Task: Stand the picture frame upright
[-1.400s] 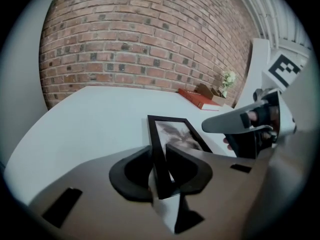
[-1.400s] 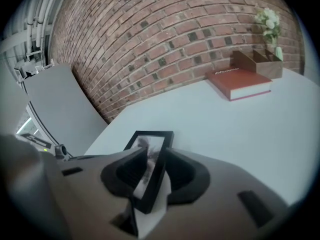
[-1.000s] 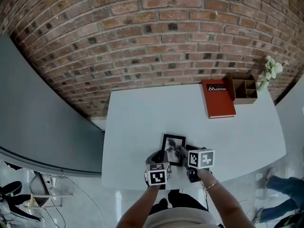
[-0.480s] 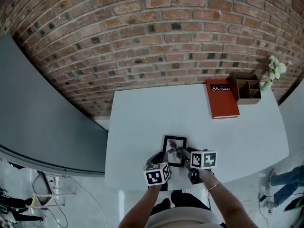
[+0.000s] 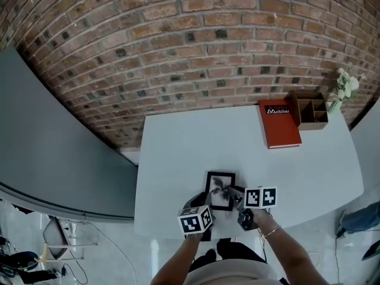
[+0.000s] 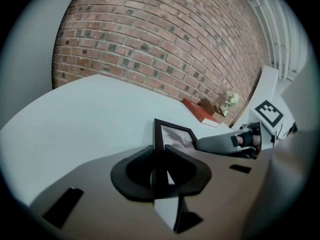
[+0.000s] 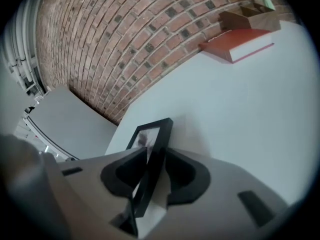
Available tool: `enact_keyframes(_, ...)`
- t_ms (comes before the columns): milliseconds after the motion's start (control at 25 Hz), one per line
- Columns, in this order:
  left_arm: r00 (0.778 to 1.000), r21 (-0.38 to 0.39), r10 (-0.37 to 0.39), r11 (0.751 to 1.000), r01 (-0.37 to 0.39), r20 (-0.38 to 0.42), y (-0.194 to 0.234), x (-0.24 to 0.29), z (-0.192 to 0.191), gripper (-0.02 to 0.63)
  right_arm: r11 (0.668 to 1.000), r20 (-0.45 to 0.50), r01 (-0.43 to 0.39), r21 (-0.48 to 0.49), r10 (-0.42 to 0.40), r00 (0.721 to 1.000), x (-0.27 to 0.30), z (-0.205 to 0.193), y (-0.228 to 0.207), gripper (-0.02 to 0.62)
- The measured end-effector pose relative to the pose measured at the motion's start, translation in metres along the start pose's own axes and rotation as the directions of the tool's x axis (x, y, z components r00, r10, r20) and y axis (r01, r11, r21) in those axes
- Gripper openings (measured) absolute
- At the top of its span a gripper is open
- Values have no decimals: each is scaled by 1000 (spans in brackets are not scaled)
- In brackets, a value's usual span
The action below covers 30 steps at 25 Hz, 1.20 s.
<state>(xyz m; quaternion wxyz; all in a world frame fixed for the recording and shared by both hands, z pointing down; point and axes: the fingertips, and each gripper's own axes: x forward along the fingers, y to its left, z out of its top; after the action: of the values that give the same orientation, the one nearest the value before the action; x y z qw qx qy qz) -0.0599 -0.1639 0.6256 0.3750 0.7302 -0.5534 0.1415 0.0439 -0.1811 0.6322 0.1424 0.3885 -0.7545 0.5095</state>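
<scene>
Half the picture frame (image 6: 175, 135) behind tongs (image 6: 159, 170)

The slim black picture frame (image 5: 220, 190) with a grey monochrome print is tilted, face upward, by the middle of the table's (image 5: 196, 141) near edge, its left side pinched in the left gripper's (image 6: 159, 168) jaws, its right side in the right gripper's (image 7: 154, 170).
</scene>
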Motion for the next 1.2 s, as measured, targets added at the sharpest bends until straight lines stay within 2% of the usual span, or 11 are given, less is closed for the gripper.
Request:
enact_keyframes(240, 999, 18, -11, 1000, 10, 38, -5, -6, 9, 61, 998, 78, 3, -65, 2, 997, -12, 11, 12, 103)
enact_keyframes(440, 993, -3, -34, 999, 35, 117, -9, -16, 28, 61, 982, 159, -3, -188, 33, 987, -24, 30, 33, 101)
enact_keyframes(640, 978, -27, -59, 997, 66, 198, -13, -29, 47, 61, 934, 240, 1, -357, 91, 967, -40, 51, 63, 101)
enact_keyframes(800, 965, -25, -66, 997, 74, 255, -16, -40, 65, 61, 890, 296, 2, -457, 150, 943, -52, 66, 88, 101)
enact_keyframes(1000, 945, 3, -54, 998, 56, 323, -19, -53, 90, 61, 853, 334, -8, -521, 212, 918, -61, 82, 109, 101)
enact_keyframes(1200, 924, 23, -26, 1000, 18, 381, -21, -64, 110, 61, 828, 336, -28, -560, 258, 906, -64, 98, 123, 101)
